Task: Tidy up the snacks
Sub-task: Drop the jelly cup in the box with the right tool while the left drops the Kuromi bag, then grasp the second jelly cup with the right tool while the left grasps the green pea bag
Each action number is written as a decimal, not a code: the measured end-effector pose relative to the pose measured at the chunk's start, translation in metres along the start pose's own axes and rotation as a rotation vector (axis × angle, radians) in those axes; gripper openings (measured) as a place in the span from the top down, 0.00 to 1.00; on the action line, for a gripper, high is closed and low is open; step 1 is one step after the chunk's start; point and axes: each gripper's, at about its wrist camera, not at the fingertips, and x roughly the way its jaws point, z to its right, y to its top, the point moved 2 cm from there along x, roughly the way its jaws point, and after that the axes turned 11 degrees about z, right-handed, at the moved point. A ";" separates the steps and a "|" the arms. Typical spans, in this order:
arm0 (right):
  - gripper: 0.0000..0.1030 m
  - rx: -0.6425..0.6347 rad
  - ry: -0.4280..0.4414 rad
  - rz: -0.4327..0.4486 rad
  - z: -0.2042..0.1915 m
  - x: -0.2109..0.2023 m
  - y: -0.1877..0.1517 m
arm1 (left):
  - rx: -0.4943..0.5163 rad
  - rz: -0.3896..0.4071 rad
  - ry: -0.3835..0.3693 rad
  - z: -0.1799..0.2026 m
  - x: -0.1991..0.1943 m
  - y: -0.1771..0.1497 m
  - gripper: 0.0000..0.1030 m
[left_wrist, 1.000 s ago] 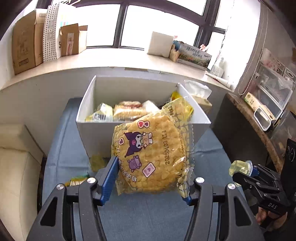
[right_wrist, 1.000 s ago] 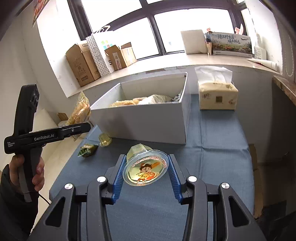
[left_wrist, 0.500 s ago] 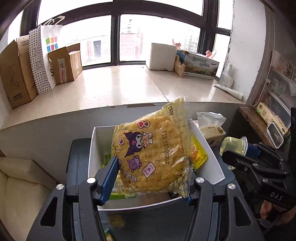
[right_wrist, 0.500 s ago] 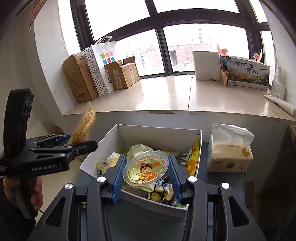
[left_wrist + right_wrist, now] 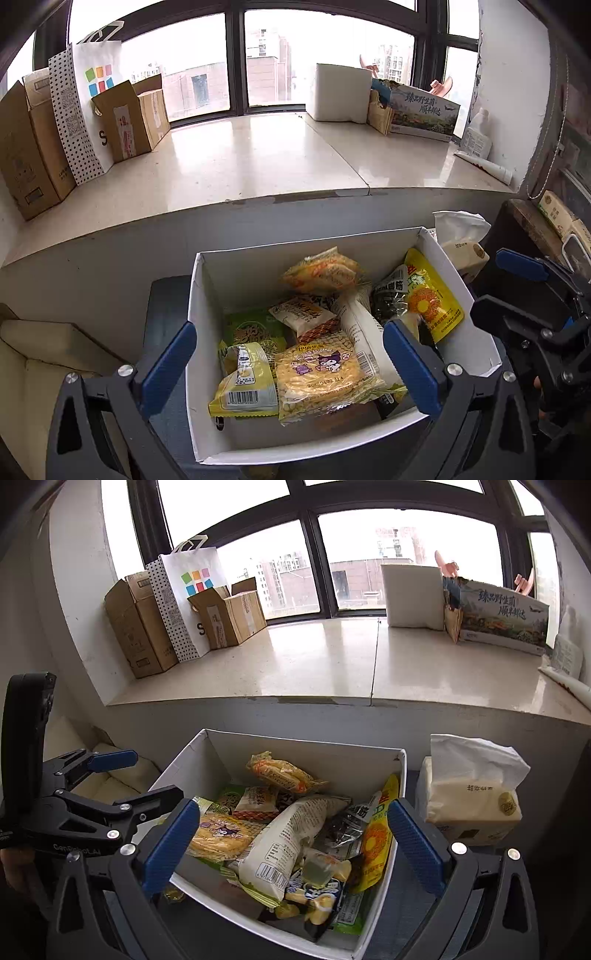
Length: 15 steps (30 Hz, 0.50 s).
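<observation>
I hold both grippers above the white box (image 5: pixel 207 369) of snacks. My left gripper (image 5: pixel 290 363) has its blue fingers (image 5: pixel 168 365) spread wide, with nothing between them. My right gripper (image 5: pixel 291 843) is the same: its fingers (image 5: pixel 415 847) are far apart and hold nothing.

The yellow corn puff pack (image 5: pixel 325 373) with the purple cartoon on it lies flat in the box, near the front, on top of other packs. Just beside it on the left lies a yellow packet with a barcode (image 5: pixel 245 387). A green packet (image 5: pixel 255 330) peeks out behind those two.

From my right camera I see the small jelly cup (image 5: pixel 320 869) lying in the box too, on top of a dark blue packet (image 5: pixel 321 897). A long white bag (image 5: pixel 286 843) lies tilted next to it. A tall yellow pouch (image 5: pixel 376 842) leans on the right wall of the box. An orange wrapped cake (image 5: pixel 282 773) sits near the back wall.

The box sits on a blue tabletop (image 5: pixel 162 306). A tissue pack (image 5: pixel 472 797) stands just beside the box on its right. Behind all this is a wide window sill (image 5: pixel 332 657) with cardboard boxes (image 5: pixel 140 631) and a dotted paper bag (image 5: pixel 184 602).
</observation>
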 end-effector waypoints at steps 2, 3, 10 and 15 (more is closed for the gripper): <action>0.00 -0.012 -0.015 0.004 0.000 -0.003 0.001 | -0.001 -0.003 -0.004 0.000 -0.001 -0.002 0.00; 0.00 -0.009 -0.010 0.003 0.000 -0.005 0.001 | 0.000 -0.002 -0.002 -0.001 -0.001 -0.002 0.00; 0.00 -0.019 -0.006 0.011 -0.004 -0.017 -0.001 | -0.005 0.004 -0.011 -0.003 -0.010 -0.005 0.00; 0.00 0.029 0.015 0.050 -0.008 -0.039 -0.011 | -0.008 0.042 -0.030 -0.007 -0.038 -0.011 0.00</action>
